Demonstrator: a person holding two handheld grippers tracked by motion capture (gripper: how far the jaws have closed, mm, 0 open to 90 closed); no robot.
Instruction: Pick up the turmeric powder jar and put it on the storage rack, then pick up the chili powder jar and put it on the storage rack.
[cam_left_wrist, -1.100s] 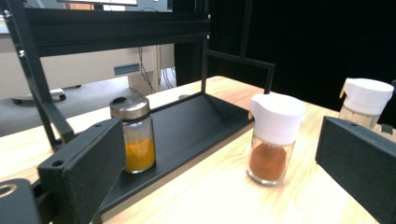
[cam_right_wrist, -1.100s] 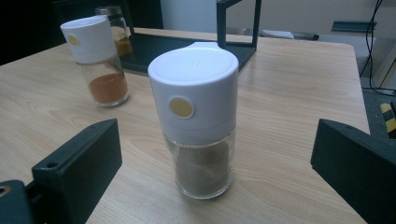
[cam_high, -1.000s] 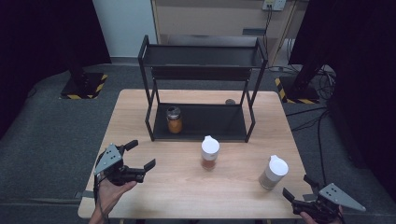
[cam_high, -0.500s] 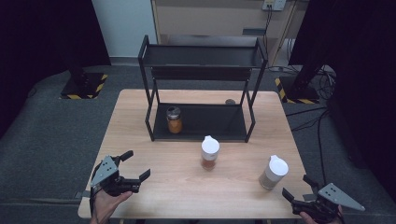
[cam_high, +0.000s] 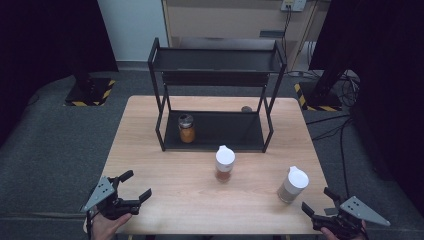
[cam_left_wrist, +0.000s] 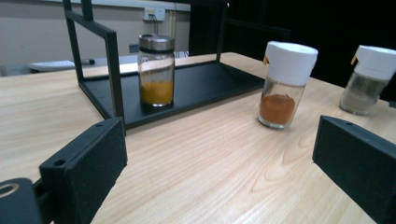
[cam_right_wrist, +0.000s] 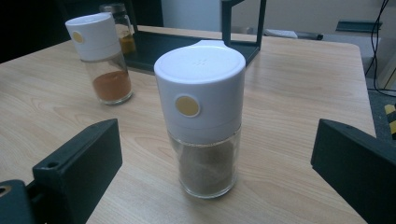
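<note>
Right gripper (cam_high: 320, 201) spread wide, jaws empty, held low at the near right corner of the pale wood-grain table (cam_high: 165, 180) by a hand at the table's edge, grey three-cornered plate on top, jaws aimed forward and a little inward. Just ahead of those jaws, apart from both: grey-brown spice jar (cam_right_wrist: 203, 116), a clear glass cylinder under a tall smooth white plastic cap with a round yellowish dot on its side, upright on the wood, dull brownish powder filling the lower part. Farther ahead and to the left of that gripper, red-orange spice jar (cam_right_wrist: 102, 58), same glass body and white cap, rusty powder at the bottom, standing upright on the table short of the rack. Left gripper (cam_high: 131, 188) likewise wide open and grasping nothing, matte black blocky jaws, held by a hand (cam_high: 107, 225) at the near left edge, pointing toward the middle of the table. Beyond it, black metal rack (cam_high: 215, 90), two tiers of thin square tubing with flat dark shelves; on the lower shelf, toward its left end, glass jar with a metal lid (cam_left_wrist: 156, 70), yellow-orange powder in its lower half, upright.
</note>
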